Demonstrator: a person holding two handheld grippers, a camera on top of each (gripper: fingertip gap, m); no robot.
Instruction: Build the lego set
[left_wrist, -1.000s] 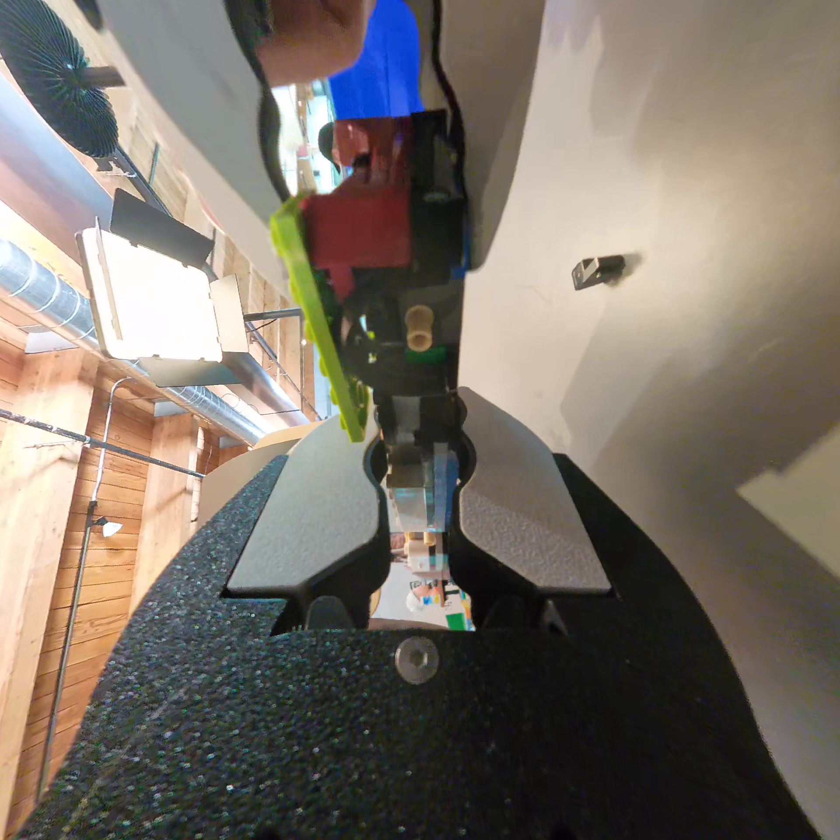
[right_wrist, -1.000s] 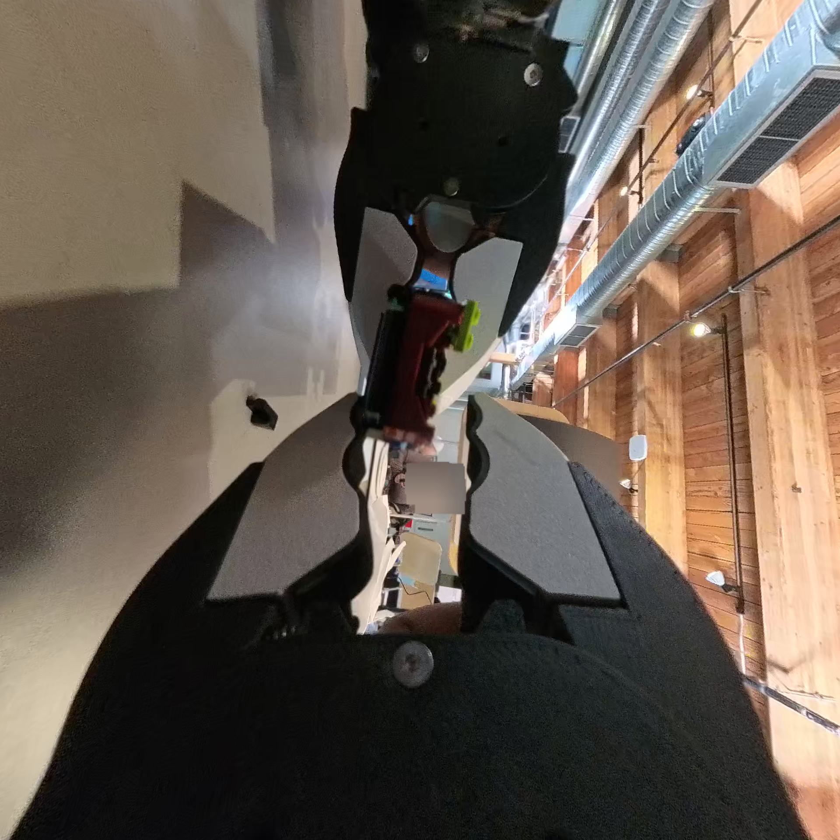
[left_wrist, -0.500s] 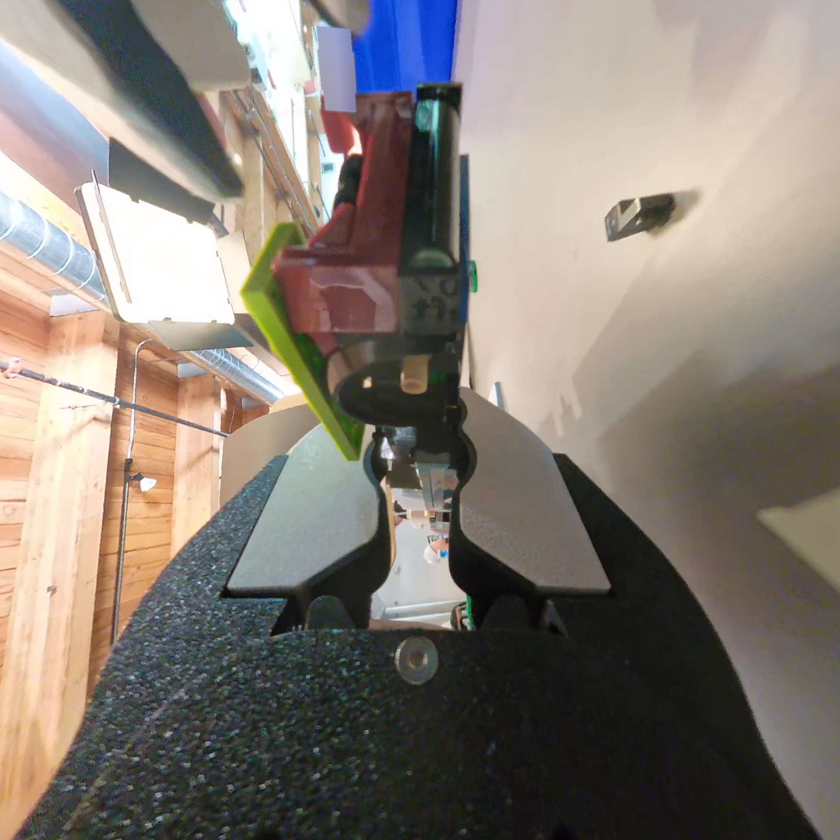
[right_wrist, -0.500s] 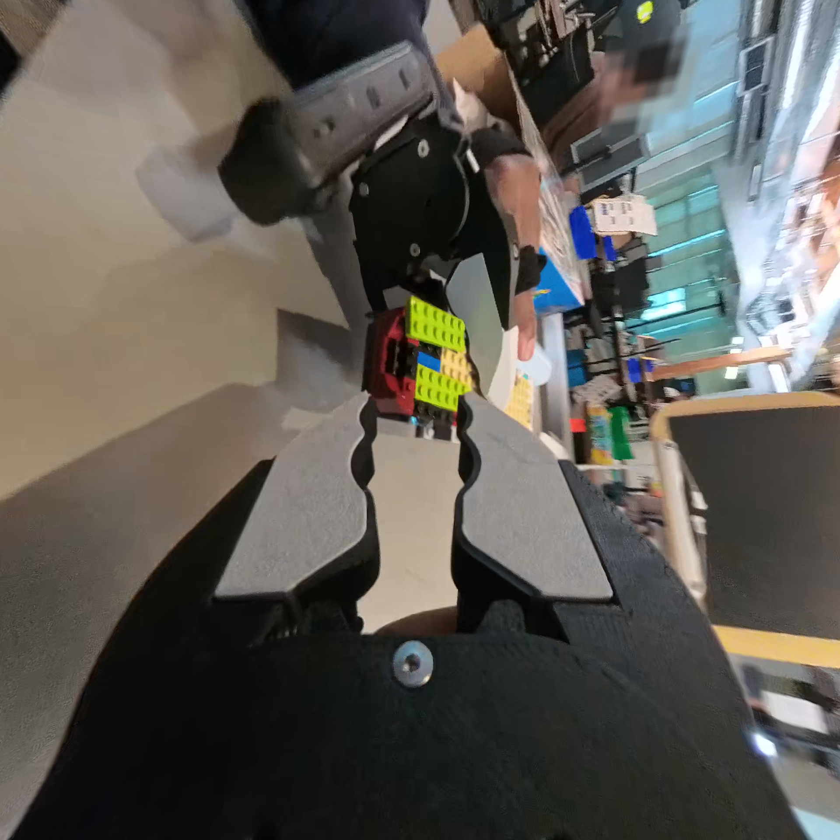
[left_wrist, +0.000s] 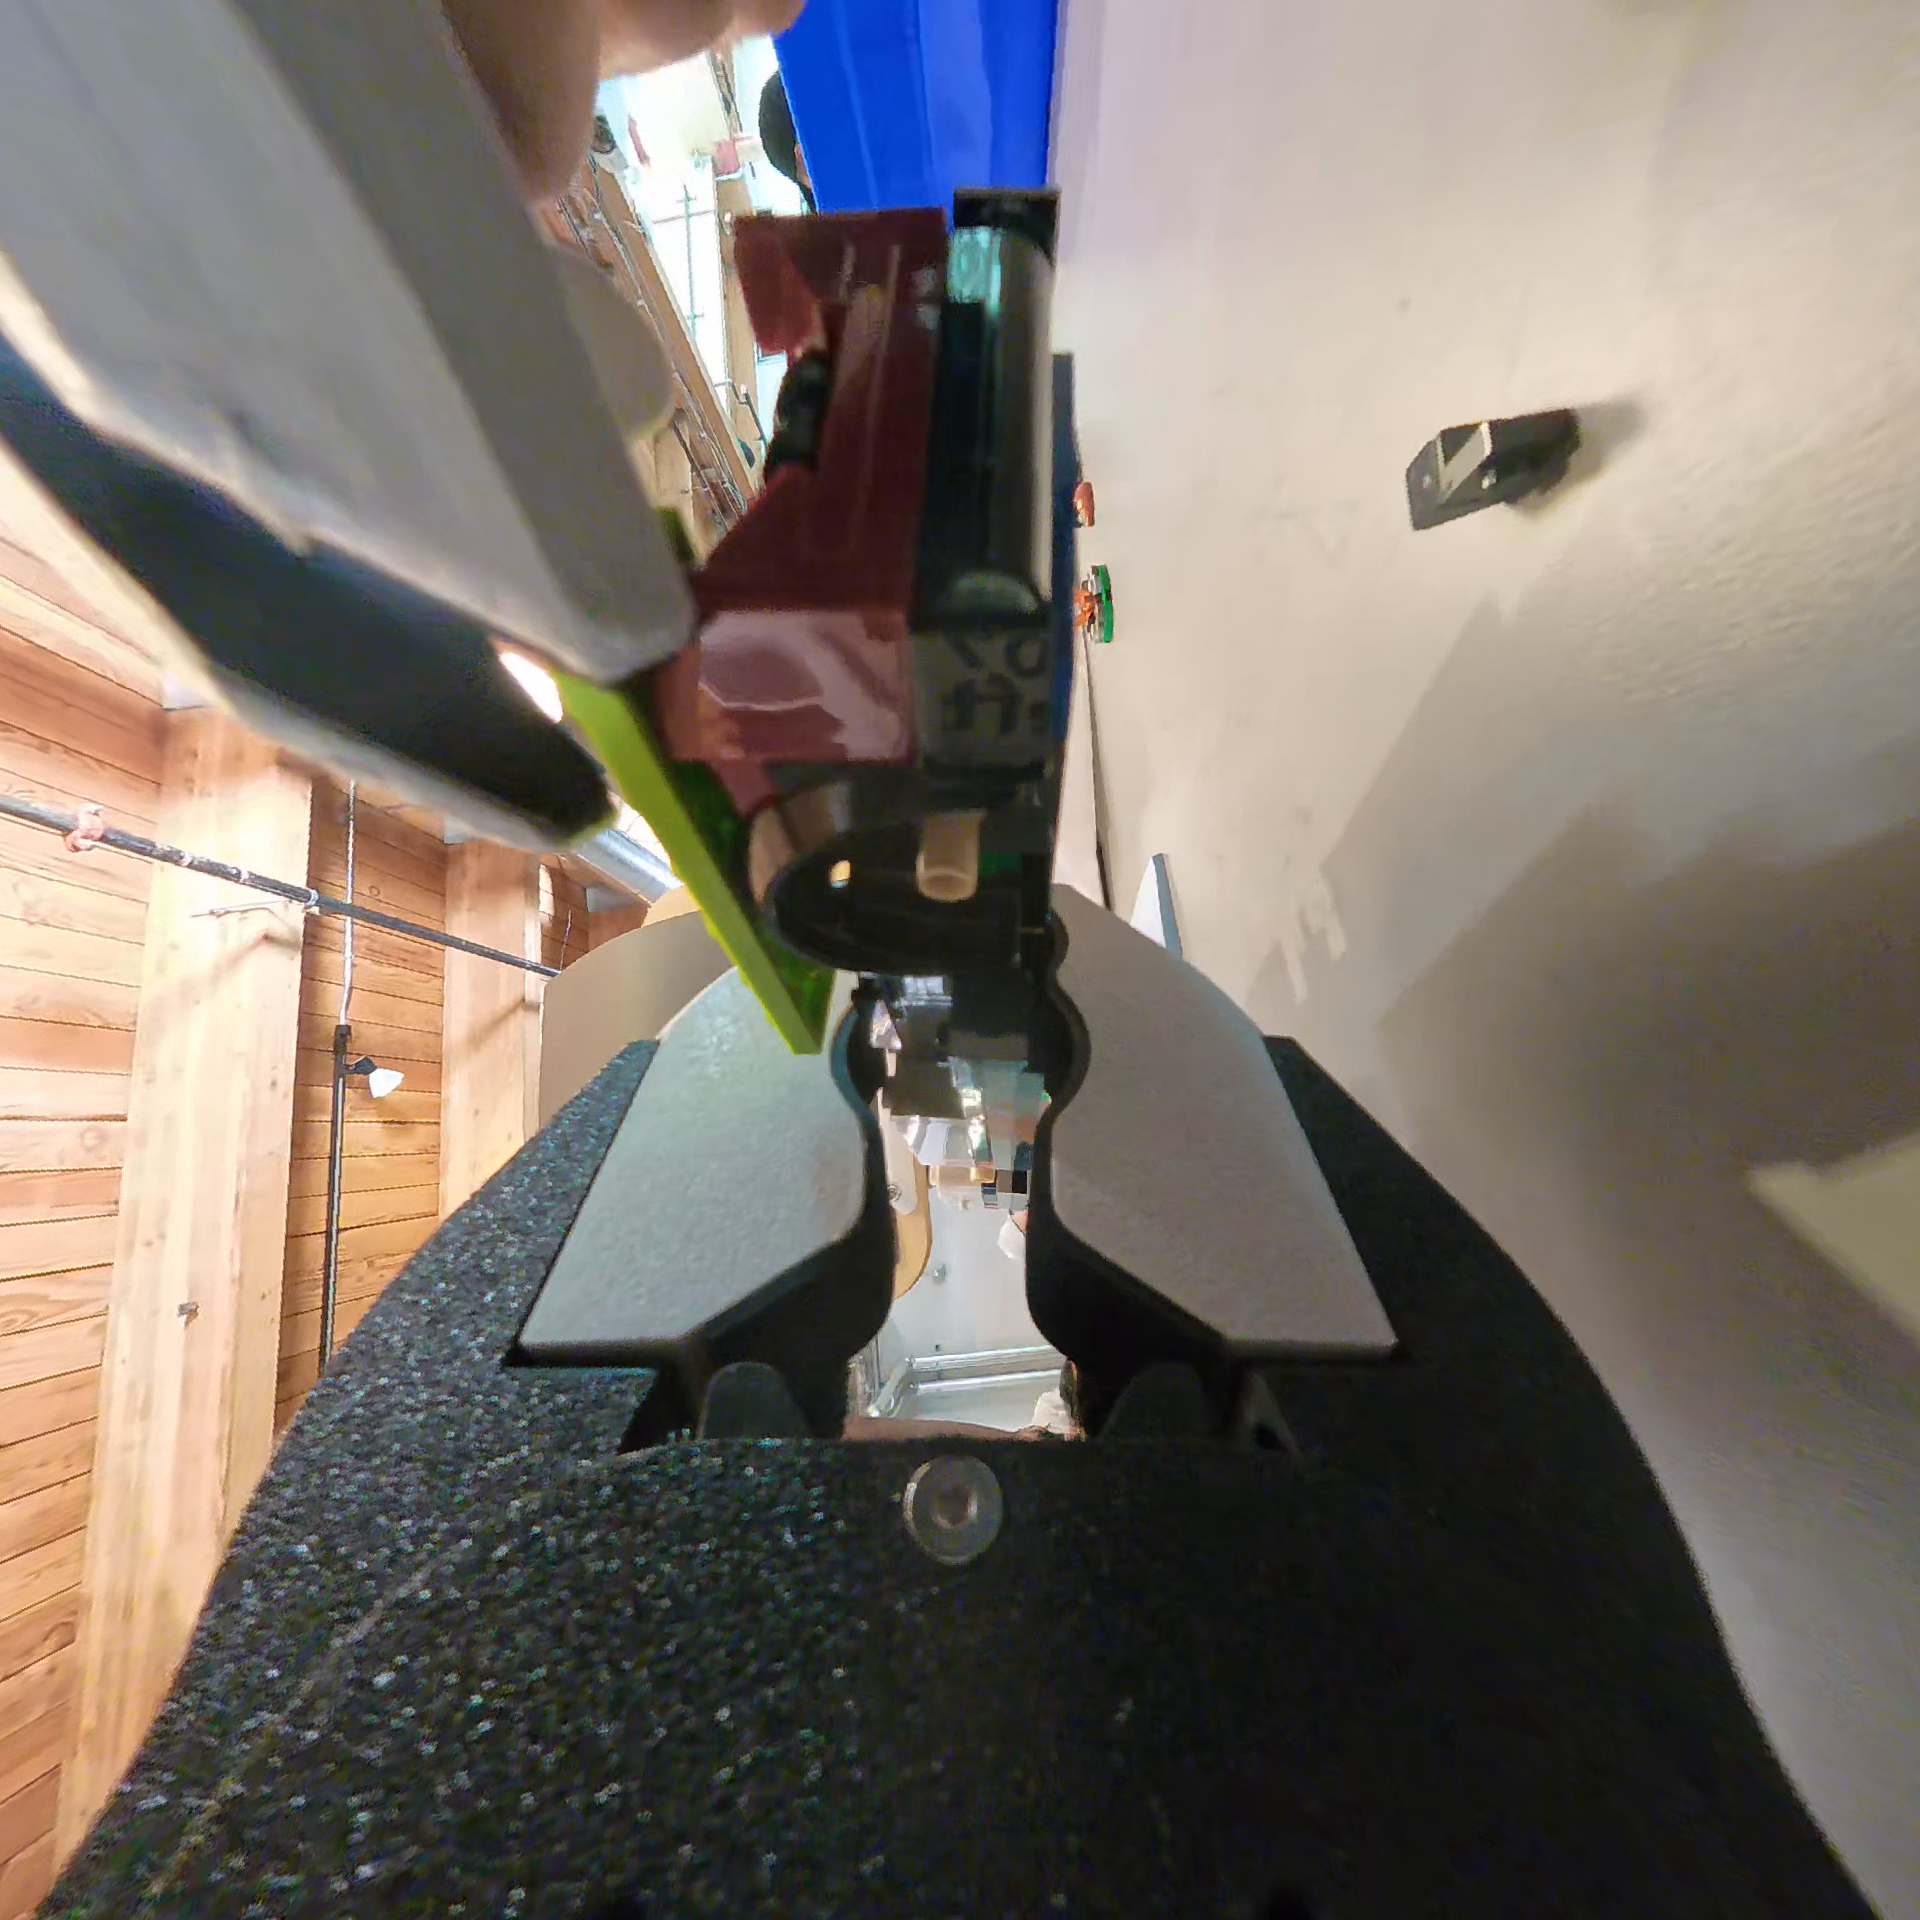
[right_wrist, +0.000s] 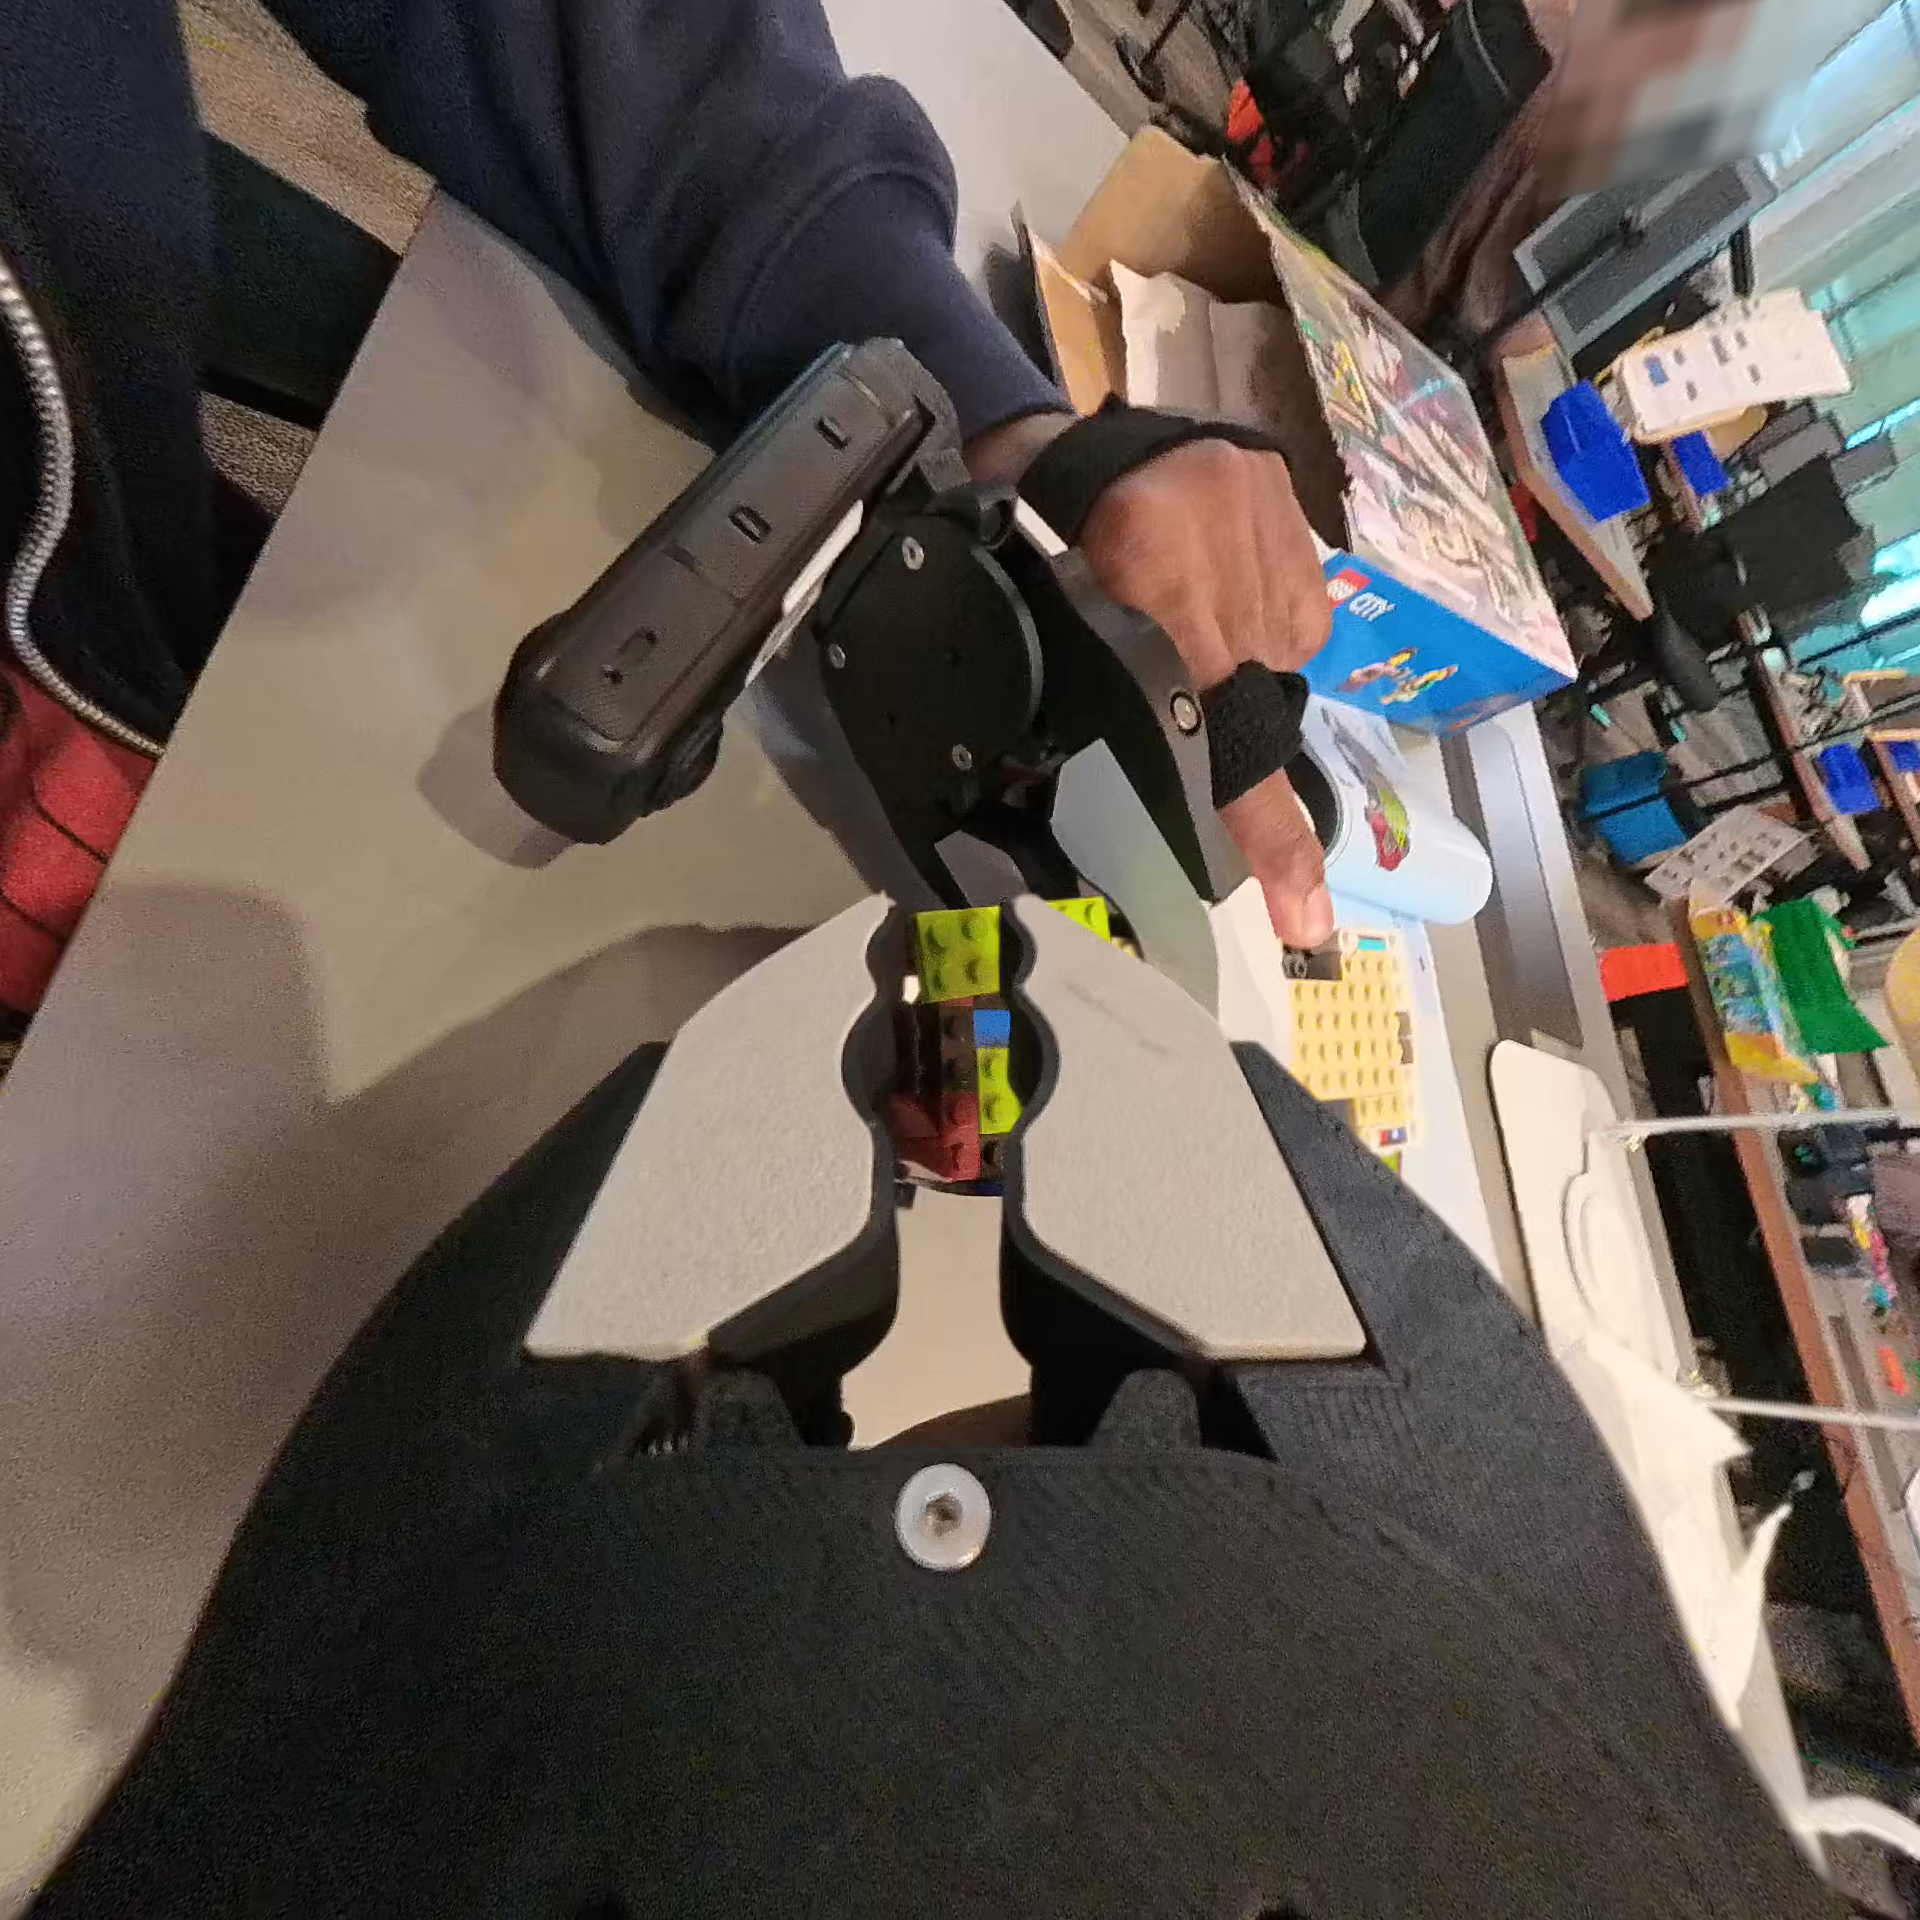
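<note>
My left gripper (left_wrist: 956, 997) is shut on the lower end of a small brick model (left_wrist: 831, 582) of dark red and black bricks with a black wheel (left_wrist: 862, 904) and a lime green plate (left_wrist: 707, 831). It holds the model in the air beside the table. My right gripper (right_wrist: 956, 935) has come onto the same model (right_wrist: 951, 1081) from the other side. Its fingertips are shut on the lime green plate (right_wrist: 956, 951). One of its fingers (left_wrist: 364, 416) lies against the lime plate in the left wrist view. The left gripper (right_wrist: 935, 665) and the hand holding it (right_wrist: 1216, 582) show beyond the model.
A pale table (right_wrist: 364, 727) lies below, with a small black piece (left_wrist: 1486, 478) on it. A tan studded baseplate (right_wrist: 1351, 1029), a white cup (right_wrist: 1392, 831), a blue box (right_wrist: 1434, 644) and a cardboard box (right_wrist: 1164, 291) stand to the right. A person's dark sleeve (right_wrist: 675, 208) is at the top. The left gripper's tips are roughly 10 cm from the right gripper's. The left tips stand about 8 cm off the small black piece (left_wrist: 1486, 478).
My right gripper swung round and moved in on the model, and its fingers narrowed onto the lime plate. My left gripper kept its hold on the model.
</note>
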